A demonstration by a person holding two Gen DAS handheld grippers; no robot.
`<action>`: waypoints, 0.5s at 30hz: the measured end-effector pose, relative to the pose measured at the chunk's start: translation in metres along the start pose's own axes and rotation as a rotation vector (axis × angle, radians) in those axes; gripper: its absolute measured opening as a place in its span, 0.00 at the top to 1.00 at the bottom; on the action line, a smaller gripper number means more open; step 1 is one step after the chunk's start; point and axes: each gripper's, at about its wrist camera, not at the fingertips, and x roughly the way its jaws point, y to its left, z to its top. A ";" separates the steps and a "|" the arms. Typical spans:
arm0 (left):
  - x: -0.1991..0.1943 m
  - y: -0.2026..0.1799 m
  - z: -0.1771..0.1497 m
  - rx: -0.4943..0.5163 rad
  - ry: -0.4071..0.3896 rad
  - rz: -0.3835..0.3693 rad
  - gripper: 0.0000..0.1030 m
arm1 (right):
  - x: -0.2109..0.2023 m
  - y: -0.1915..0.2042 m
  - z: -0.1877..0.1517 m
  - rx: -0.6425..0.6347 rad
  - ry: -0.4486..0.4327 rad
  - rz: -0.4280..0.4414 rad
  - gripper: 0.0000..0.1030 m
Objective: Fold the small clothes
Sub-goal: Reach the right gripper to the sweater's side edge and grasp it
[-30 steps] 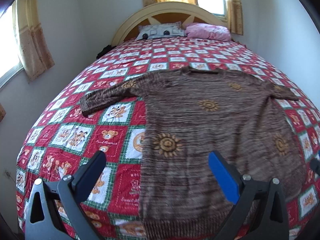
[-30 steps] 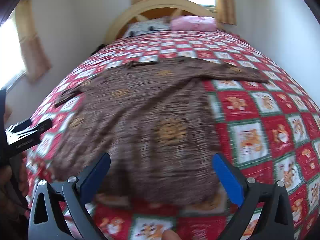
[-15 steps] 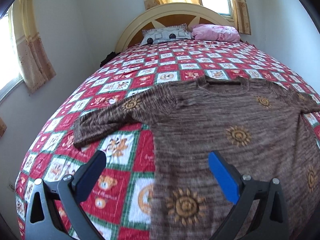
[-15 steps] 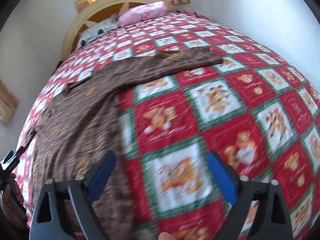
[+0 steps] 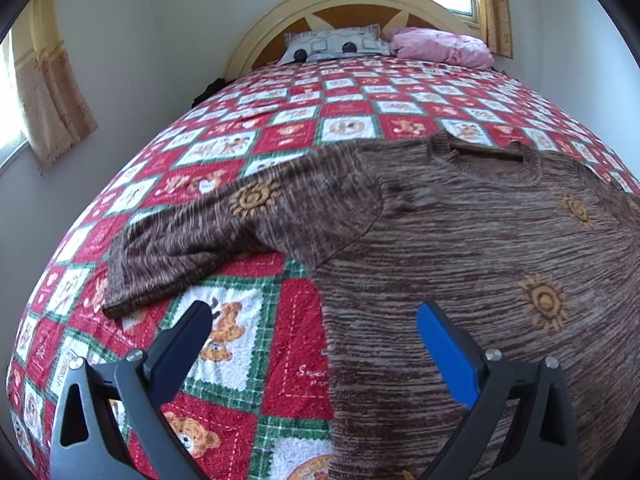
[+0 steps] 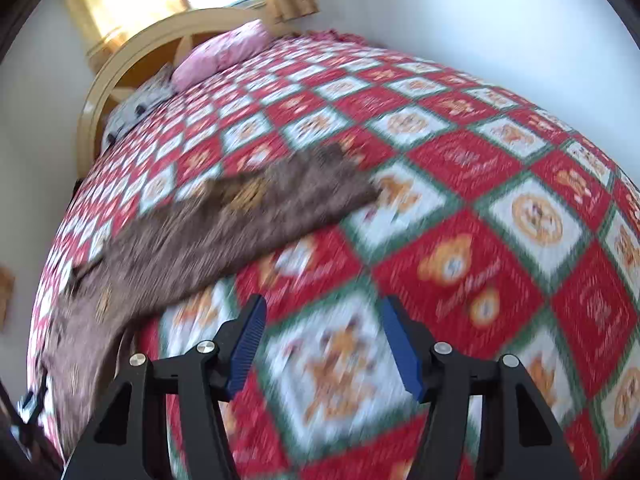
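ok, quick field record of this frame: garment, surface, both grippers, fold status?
garment: brown knit sweater with sun motifs, spread flat, both sleeves out
surface: red and green teddy-bear patchwork bedspread
left hand-held gripper: open, empty, over the sweater's side edge
right hand-held gripper: open, jaws just been closing, nothing between them, over bare bedspread near the sleeve
fold status: none made

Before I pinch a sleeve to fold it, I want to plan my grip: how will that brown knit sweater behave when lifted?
The brown knit sweater is probably floppy: it lies flat against the quilt, rumpled at the left sleeve. It will likely drape and stretch from one pinch. Its coarse knit should resist slipping.
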 end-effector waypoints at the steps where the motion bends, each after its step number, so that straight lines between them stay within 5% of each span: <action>1: 0.003 0.000 -0.002 -0.007 0.008 -0.006 0.00 | 0.004 -0.002 0.006 0.012 -0.005 -0.001 0.41; 11: 0.022 0.002 -0.003 -0.040 0.079 -0.017 0.00 | 0.051 -0.016 0.050 0.107 -0.008 -0.030 0.41; 15: 0.024 0.000 -0.004 -0.031 0.092 -0.015 0.00 | 0.068 -0.014 0.056 0.116 0.007 -0.032 0.55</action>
